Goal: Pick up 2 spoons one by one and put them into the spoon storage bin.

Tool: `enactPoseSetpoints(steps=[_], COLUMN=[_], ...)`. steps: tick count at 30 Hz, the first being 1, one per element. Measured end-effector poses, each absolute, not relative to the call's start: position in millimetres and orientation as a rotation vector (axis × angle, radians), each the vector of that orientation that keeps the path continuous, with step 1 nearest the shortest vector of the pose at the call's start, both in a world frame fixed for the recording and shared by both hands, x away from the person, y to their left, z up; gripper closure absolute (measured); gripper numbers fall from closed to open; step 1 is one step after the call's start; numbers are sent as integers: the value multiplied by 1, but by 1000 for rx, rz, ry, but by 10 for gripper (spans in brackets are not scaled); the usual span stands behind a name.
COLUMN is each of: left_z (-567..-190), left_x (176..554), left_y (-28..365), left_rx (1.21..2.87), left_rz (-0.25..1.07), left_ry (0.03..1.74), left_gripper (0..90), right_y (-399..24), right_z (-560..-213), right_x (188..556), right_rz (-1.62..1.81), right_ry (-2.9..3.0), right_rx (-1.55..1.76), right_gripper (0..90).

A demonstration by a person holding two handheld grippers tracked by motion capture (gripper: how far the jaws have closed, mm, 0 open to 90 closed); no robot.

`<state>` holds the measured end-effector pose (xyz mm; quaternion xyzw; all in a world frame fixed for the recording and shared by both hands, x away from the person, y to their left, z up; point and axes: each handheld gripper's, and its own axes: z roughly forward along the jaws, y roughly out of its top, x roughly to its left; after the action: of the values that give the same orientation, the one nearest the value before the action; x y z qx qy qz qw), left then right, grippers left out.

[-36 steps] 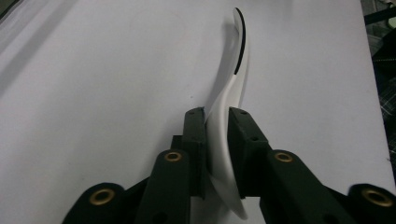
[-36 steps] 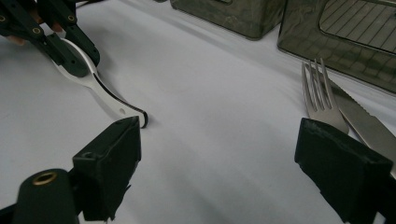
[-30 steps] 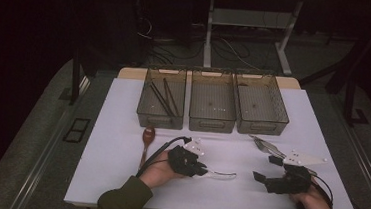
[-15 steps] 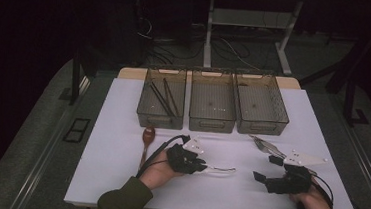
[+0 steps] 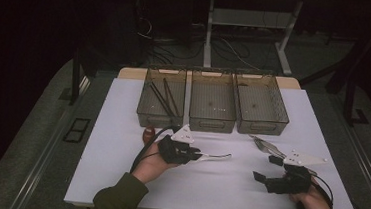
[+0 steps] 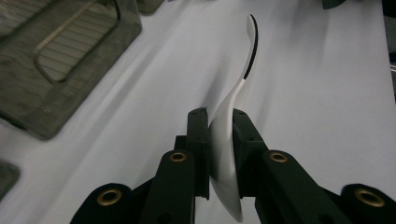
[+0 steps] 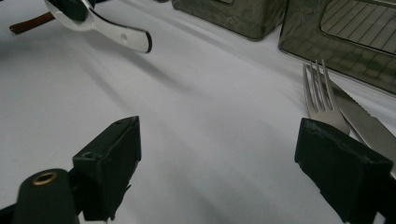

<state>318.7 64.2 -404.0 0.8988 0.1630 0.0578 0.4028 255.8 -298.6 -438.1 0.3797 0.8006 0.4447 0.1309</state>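
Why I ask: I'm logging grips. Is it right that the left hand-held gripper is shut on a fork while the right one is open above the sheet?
Not quite: the left hand-held gripper is shut on a spoon, as the left gripper view shows. The fork lies on the sheet by the open right hand-held gripper.

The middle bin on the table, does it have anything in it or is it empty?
Empty, as far as the high view shows: the middle bin shows a bare mesh floor, while the left bin holds dark sticks.

Three mesh trays [image 5: 211,124] in a row, dark sticks [image 5: 164,97] in the leftmost, fork [image 7: 322,100] beside knife [image 7: 369,128], brown wooden spoon [image 5: 148,132]
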Motion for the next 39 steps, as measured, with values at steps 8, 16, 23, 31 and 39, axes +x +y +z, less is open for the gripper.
enactPoseSetpoints(steps=[8, 16, 23, 31, 39], left_z=[-388, -365, -351, -342, -339], left_x=[332, 349, 365, 388, 412], left_y=[65, 58, 50, 46, 44], left_rx=[2254, 2272, 2288, 2278, 2289], left_rz=[187, 223, 260, 297, 323], left_ry=[351, 289, 248, 233, 262], left_gripper=[788, 788, 788, 787, 786], right_y=[-299, -299, -298, -299, -299], right_z=[-437, -438, -437, -438, -438], right_x=[256, 256, 255, 256, 256], right_rz=[1308, 1306, 1312, 1309, 1308], right_ry=[2321, 2327, 2325, 2320, 2319], right_rx=[1115, 1102, 1130, 1119, 1123], right_gripper=[140, 140, 140, 140, 140])
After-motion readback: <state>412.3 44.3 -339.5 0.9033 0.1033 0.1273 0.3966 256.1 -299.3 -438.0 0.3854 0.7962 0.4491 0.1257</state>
